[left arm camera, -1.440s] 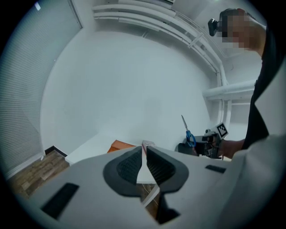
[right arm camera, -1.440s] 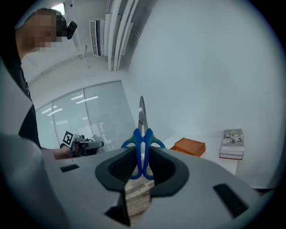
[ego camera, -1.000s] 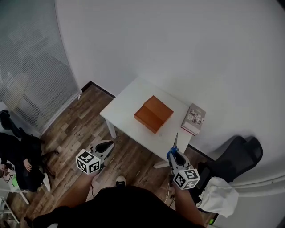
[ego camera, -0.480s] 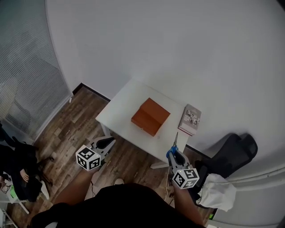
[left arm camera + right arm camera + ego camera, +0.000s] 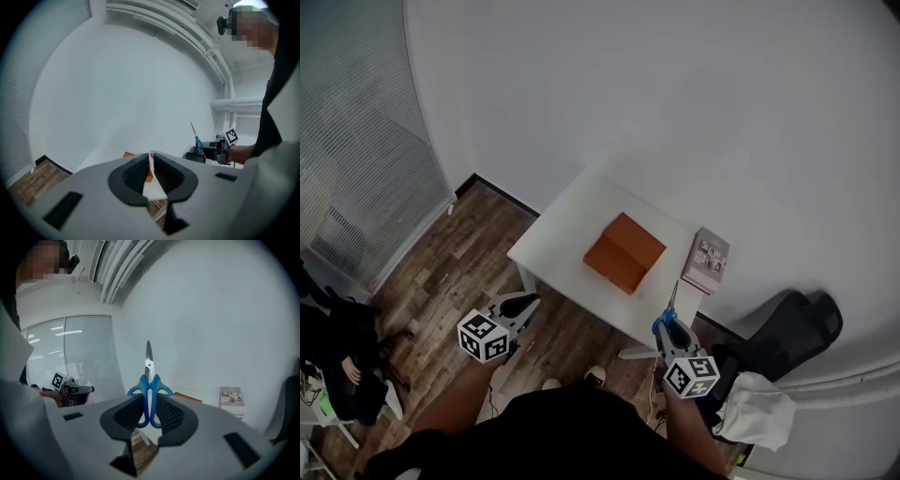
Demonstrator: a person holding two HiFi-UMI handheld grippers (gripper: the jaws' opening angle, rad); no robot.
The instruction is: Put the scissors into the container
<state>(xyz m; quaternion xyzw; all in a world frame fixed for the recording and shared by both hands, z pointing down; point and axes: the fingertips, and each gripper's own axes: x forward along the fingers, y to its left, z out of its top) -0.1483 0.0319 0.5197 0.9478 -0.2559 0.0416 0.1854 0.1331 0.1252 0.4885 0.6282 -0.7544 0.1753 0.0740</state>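
I am clamping the right gripper (image 5: 149,414) on the blue handles of the scissors (image 5: 149,380), blades projecting ahead of the jaws. Left gripper (image 5: 151,172): jaws nearly together, empty. The orange container (image 5: 624,251) is sitting well ahead of both. I am advising a steady approach, lowering the tip inside before release.

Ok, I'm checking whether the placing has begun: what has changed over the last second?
Little. The person's shoe now shows further right, and the head view shifted slightly. Nothing was taken or let go: the right gripper stays shut on the scissors, short of the orange container; the left gripper stays shut, empty. The table and book lie as before.
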